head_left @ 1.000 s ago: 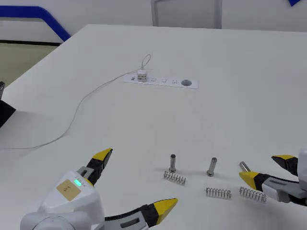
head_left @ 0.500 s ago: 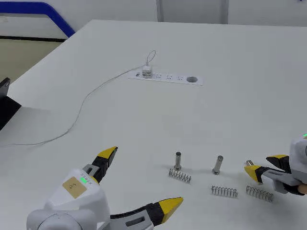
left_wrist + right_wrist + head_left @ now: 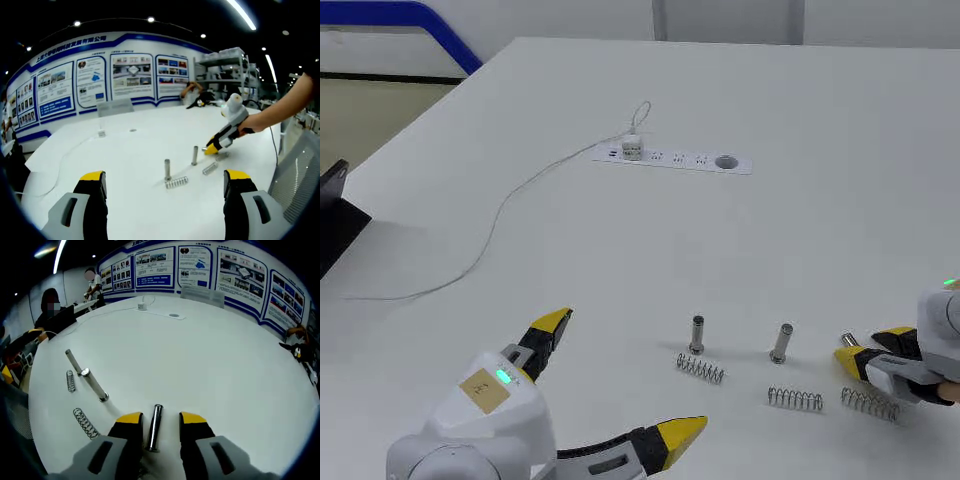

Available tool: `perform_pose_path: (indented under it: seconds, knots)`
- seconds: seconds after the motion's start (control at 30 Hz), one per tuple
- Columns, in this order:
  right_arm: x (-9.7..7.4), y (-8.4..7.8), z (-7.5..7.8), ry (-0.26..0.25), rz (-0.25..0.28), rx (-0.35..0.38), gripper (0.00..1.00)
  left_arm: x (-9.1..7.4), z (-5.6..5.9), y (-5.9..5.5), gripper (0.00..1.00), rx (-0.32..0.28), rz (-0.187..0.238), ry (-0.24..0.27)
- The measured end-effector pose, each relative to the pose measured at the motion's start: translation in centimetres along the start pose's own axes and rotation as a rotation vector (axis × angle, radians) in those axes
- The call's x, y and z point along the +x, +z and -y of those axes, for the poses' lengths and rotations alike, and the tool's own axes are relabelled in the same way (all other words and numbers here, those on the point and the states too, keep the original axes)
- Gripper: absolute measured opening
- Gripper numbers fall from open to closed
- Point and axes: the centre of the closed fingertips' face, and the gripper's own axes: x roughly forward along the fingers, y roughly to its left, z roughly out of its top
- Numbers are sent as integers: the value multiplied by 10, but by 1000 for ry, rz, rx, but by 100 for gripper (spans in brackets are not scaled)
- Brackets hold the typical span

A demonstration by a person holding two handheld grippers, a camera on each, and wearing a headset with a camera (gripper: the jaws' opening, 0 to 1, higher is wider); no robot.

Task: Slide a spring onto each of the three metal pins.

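Right gripper view: a pin (image 3: 154,427) sits between my right hand-held gripper's (image 3: 161,419) narrow jaws, unclamped, its length running along them. A spring (image 3: 86,422) lies nearby on the bench (image 3: 200,350). My left hand-held gripper (image 3: 164,175) gapes wide, well apart.

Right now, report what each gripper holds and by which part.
Nothing is held. The left gripper stands open and empty; the right gripper has open jaws astride a pin, with a gap on each side of its shaft.
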Motion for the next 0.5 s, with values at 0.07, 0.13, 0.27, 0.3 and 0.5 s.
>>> perform_pose_path:
  seconds: [0.07, 0.13, 0.27, 0.3, 0.5]
  knots:
    - [2, 2, -1, 2, 3, -1, 29, 0, 1, -2, 99, -5, -8, -4]
    - [3, 3, -2, 4, 1, 0, 28, 1, 1, -3, 99, 0, -11, -7]
    - [4, 3, -3, 10, -12, 15, 24, 0, 3, -2, 99, 7, -12, -13]
    - [4, 3, -2, 4, -18, 20, 23, 0, 3, -3, 99, 7, -14, -14]
    - [5, 3, 2, -15, -37, 44, 17, 0, 5, -4, 98, 17, -23, -21]
